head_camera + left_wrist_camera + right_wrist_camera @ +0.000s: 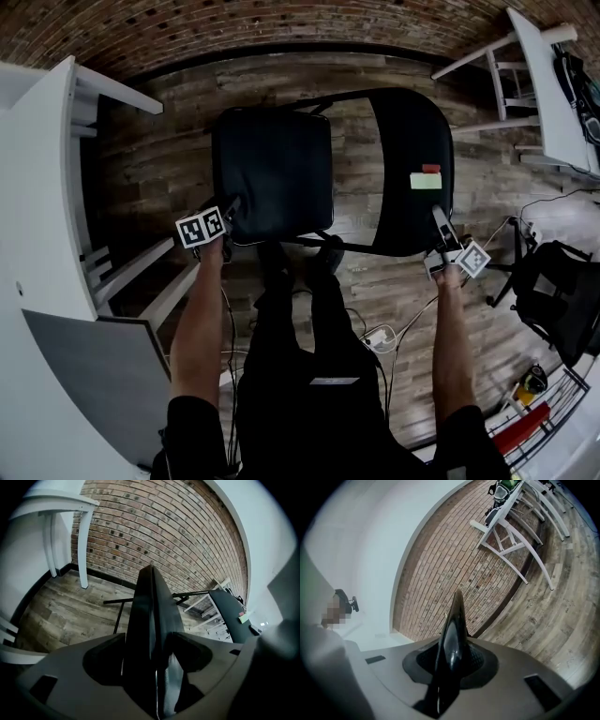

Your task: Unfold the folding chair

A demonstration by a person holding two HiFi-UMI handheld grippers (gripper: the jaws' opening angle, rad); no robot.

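Note:
The black folding chair stands on the wood floor with its padded seat [272, 173] lying flat and its backrest [412, 169] to the right of it. My left gripper [229, 212] is at the seat's near left corner. In the left gripper view the seat's edge [150, 606] runs between the jaws of the left gripper [152, 644], which stand wide with a gap beside it. My right gripper [439, 223] is shut on the backrest's near edge. In the right gripper view that thin glossy edge [454, 620] rises from between the jaws of the right gripper [451, 648].
A white table [37, 187] fills the left side and another white table [548, 84] stands at the far right. A black bag [548, 281] and cables [380, 337] lie on the floor to the right. A brick wall [281, 23] runs behind the chair.

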